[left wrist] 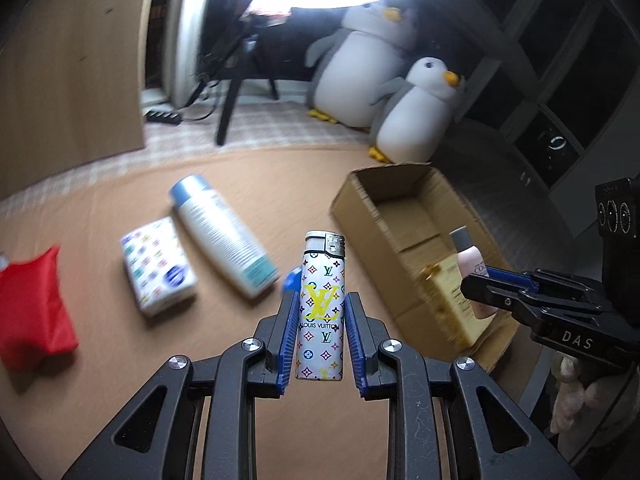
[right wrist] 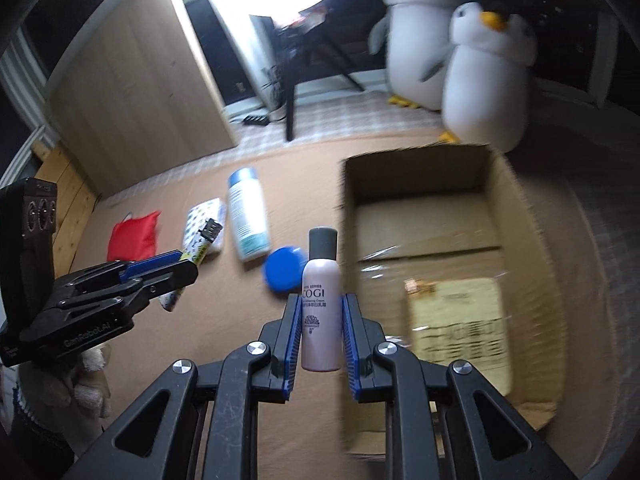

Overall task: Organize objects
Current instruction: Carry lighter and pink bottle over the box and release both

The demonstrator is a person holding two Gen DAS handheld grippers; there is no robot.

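Lighter and bottle both held upright, above the tan table.

Lighter's long axis runs vertical, metal cap end up; its smooth white casing carries a coloured monogram print. Left gripper is clenched on its lower body between ribbed blue pads. Bottle is a slim pink cylinder, glossy, grey cap up; right gripper is clamped on its lower half, just beside the open cardboard box, whose walls are corrugated. White spray can and patterned tissue pack lie flat on the table, with a red cloth pouch further left and a round blue lid near the can.
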